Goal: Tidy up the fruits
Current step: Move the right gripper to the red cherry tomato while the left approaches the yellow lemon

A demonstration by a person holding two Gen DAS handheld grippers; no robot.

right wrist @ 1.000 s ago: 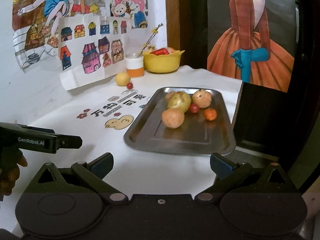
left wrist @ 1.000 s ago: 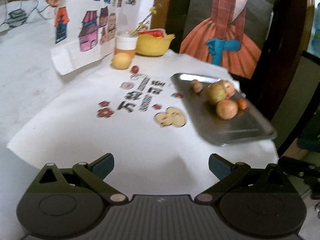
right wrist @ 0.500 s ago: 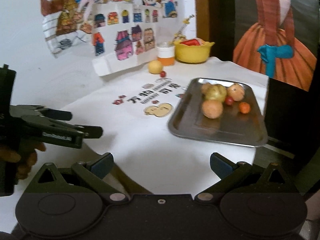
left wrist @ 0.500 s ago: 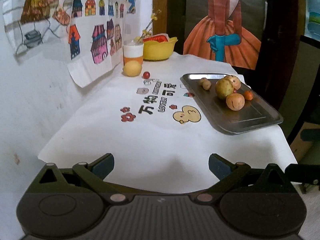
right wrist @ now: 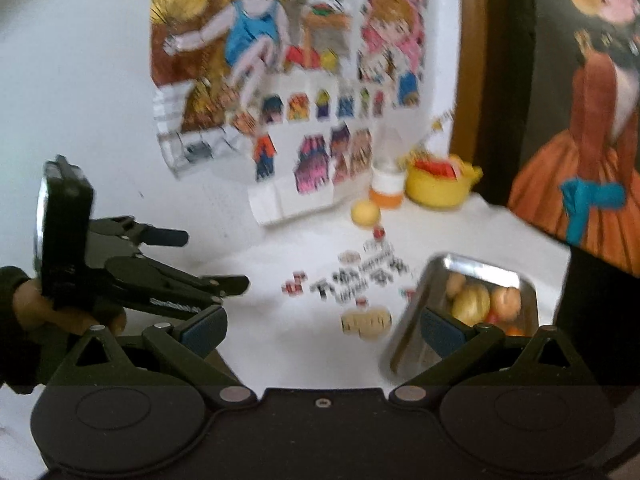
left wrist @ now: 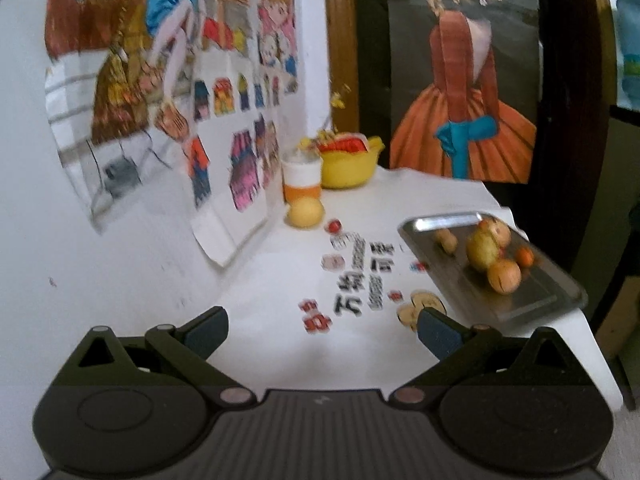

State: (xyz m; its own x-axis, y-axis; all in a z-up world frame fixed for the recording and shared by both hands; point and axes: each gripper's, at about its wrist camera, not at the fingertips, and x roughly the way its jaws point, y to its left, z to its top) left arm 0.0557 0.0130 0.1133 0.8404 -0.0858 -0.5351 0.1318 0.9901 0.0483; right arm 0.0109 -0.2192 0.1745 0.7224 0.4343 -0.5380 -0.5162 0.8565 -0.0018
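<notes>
The left gripper (left wrist: pixel 322 330) is hovering with its jaws spread wide and empty above the white table (left wrist: pixel 280 344). Far right, a metal tray (left wrist: pixel 532 304) is holding several fruits — a yellow fruit (left wrist: pixel 306 212) is sitting apart, far back beside a cup (left wrist: pixel 302 178).

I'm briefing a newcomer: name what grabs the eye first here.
The metal tray of fruit sits at the white table's right edge. A yellow bowl stands at the back corner, with a yellow fruit loose in front. Colourful drawings cover the left wall.
</notes>
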